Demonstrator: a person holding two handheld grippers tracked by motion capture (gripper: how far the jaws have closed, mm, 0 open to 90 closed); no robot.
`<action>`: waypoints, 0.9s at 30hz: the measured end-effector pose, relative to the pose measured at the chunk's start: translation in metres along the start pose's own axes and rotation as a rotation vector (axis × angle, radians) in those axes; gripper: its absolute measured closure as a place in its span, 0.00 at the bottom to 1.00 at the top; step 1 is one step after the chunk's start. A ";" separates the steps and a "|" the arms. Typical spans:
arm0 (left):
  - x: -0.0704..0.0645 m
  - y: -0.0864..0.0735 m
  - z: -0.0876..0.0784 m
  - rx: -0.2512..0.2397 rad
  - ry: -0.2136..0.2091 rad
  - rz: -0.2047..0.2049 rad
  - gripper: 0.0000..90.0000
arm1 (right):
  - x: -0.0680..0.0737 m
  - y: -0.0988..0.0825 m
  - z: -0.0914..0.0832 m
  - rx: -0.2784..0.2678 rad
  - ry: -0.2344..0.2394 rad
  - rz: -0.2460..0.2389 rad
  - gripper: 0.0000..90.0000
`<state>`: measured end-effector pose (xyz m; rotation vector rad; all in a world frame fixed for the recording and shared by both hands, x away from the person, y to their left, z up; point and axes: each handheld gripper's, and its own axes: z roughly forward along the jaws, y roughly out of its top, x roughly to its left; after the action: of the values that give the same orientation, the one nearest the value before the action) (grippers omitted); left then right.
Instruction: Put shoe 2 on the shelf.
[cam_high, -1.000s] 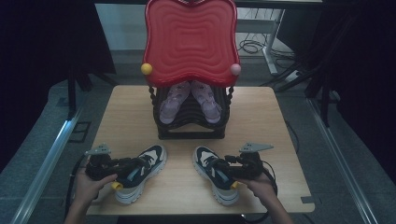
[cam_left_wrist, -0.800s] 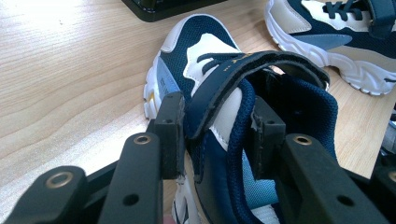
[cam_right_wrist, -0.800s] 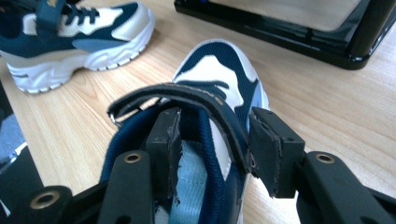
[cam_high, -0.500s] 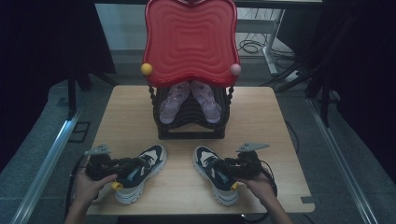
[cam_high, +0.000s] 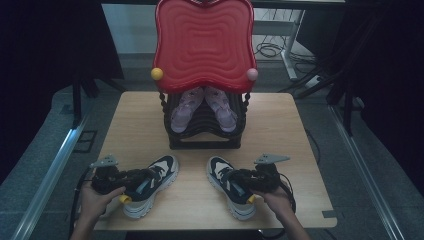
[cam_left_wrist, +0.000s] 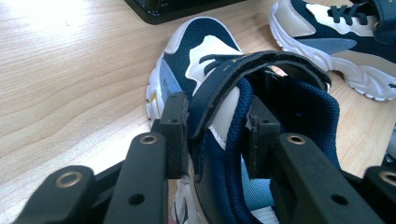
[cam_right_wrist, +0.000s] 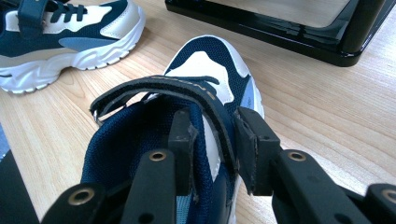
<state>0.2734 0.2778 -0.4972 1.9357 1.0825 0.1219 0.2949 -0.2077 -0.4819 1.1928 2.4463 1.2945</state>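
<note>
My hands sit low at the table's near edge. My left gripper (cam_left_wrist: 215, 128) has just been closing and clamps the left sneaker (cam_high: 149, 184)'s side wall; my right gripper (cam_right_wrist: 214, 140), also closing, clamps the right sneaker (cam_high: 229, 186)'s.
</note>
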 end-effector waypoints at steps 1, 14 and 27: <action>0.000 0.000 0.000 -0.002 0.003 0.001 0.75 | 0.000 0.000 0.000 -0.003 0.001 -0.001 0.77; -0.002 0.001 -0.009 -0.055 0.007 -0.031 0.77 | -0.008 -0.008 -0.015 -0.084 0.013 0.046 0.77; -0.009 0.004 -0.027 -0.134 0.024 -0.058 0.76 | -0.014 -0.017 -0.030 -0.168 0.003 0.087 0.77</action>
<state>0.2585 0.2878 -0.4755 1.7854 1.1168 0.1813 0.2816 -0.2423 -0.4790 1.2660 2.2582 1.4924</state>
